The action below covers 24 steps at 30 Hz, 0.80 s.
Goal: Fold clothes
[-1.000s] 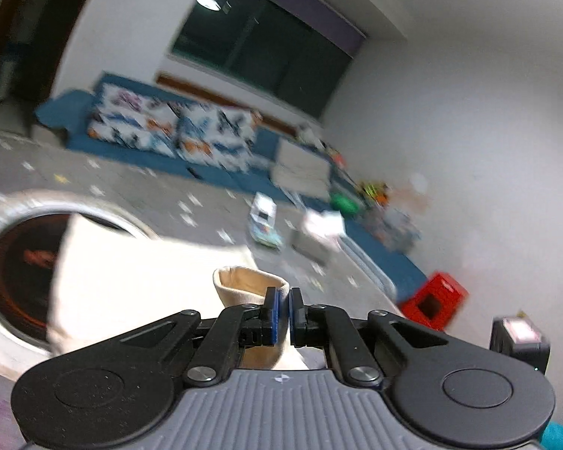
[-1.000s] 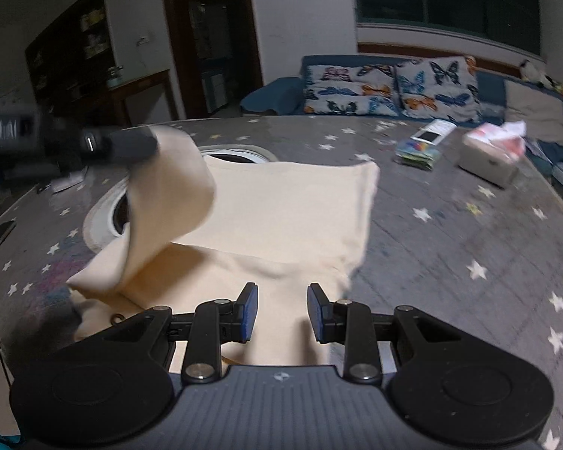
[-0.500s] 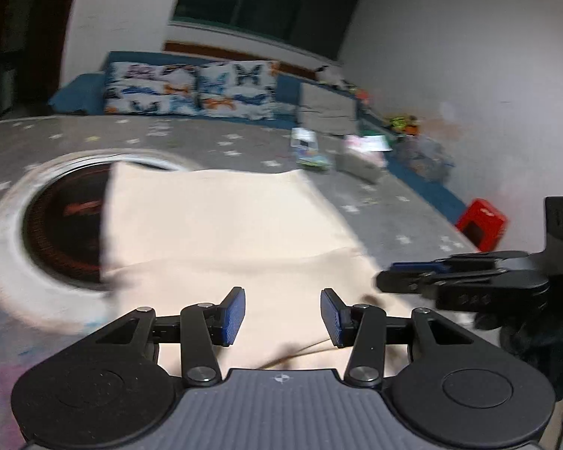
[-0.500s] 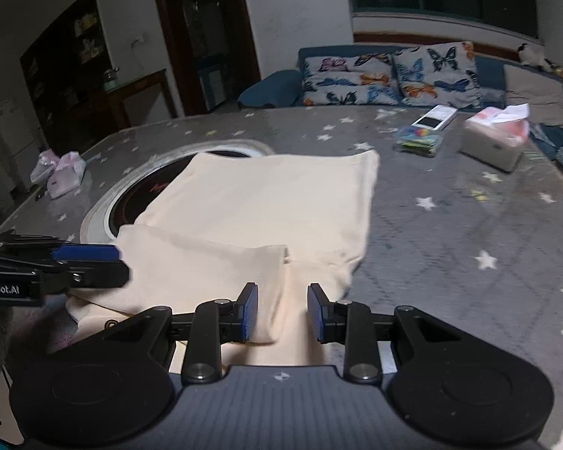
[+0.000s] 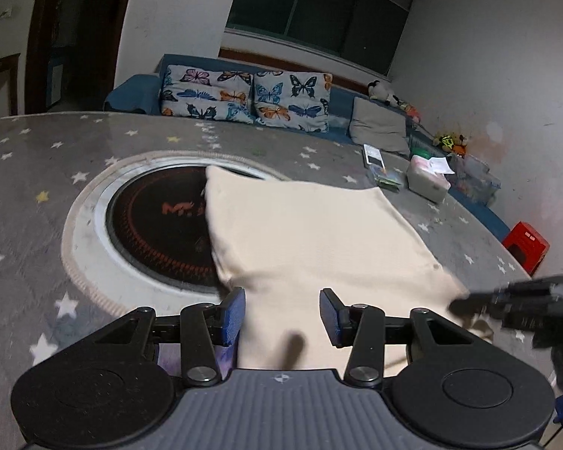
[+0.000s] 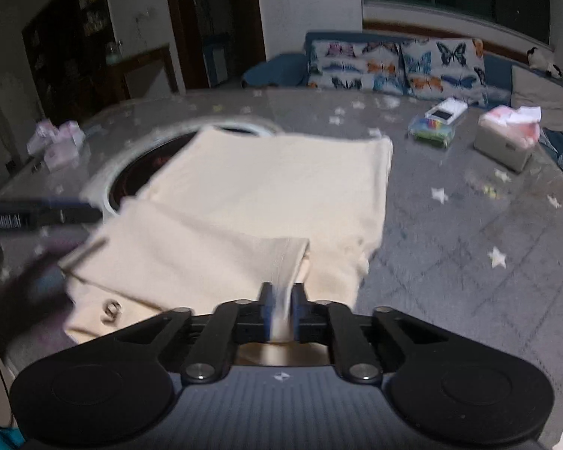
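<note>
Now you are at the re-grasp stage of a fold. The cream garment (image 6: 266, 202) lies flat on the star-patterned table (image 6: 469, 232), its far part overlapping the round dark hob inset (image 5: 157, 225). One flap is already laid over the near portion, with its free edge running toward your right tongs (image 6: 281, 307).

Right tongs: the jaws are closing, and a bunched edge of the garment sits between the blue pads (image 6: 265, 305). Blur hides whether the cloth is firmly pinched yet. In the left wrist view these tongs appear as a dark blurred shape at the garment's right corner.

Left tongs (image 5: 282, 317): released, jaws standing apart, nothing held. They hover low over the near edge of the garment, with cloth lying below the gap but not pressed by either pad.

Next move, as judged from this layout:
1. Confirm that the right tongs hold the edge, not a loose wrinkle only.
2. Lower the left tongs onto the near edge and clench on a matching point.
3. Lift both points evenly and carry them toward the far hem.

Caution: uneven lift will skew the fold line. Keep clear of the tissue box (image 6: 506, 142).
</note>
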Each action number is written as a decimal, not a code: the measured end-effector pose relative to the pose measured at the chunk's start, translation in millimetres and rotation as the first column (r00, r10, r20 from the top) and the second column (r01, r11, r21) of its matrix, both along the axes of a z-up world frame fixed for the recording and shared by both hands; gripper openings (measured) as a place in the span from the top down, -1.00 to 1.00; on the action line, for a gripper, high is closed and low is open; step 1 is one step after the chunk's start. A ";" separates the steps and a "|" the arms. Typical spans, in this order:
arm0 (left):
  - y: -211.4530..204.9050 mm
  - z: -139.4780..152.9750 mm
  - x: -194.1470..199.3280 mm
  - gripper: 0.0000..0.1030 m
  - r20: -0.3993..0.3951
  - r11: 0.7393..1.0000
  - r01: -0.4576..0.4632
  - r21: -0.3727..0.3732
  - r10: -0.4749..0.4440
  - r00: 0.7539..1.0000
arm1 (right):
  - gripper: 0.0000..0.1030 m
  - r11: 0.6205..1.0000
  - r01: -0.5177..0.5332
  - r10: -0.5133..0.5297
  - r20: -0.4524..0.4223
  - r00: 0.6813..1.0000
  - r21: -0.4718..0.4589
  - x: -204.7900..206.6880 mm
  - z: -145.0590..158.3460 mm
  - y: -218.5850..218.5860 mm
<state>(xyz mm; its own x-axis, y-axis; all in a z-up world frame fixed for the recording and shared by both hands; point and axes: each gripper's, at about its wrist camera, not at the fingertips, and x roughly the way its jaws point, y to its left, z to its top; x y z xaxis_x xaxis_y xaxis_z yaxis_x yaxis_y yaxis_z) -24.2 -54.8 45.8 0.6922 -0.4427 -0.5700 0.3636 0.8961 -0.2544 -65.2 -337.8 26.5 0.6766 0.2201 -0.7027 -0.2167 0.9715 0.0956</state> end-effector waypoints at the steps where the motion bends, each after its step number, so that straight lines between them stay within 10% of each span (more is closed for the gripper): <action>1: -2.2 0.2 2.6 0.11 0.002 1.000 0.005 0.001 -0.005 1.000 | 0.67 1.000 0.007 -0.007 0.010 1.000 -0.005 -0.7 1.4 -0.6; 10: -26.0 -7.4 22.6 0.41 0.008 0.997 0.076 0.034 -0.076 0.997 | 0.68 1.000 -0.017 0.018 0.112 0.994 -0.010 16.3 18.8 6.8; 24: -23.4 -12.7 2.1 0.41 -0.006 0.979 0.164 0.119 -0.164 0.986 | 0.69 0.991 -0.119 0.121 0.023 0.992 -0.054 0.7 3.1 8.7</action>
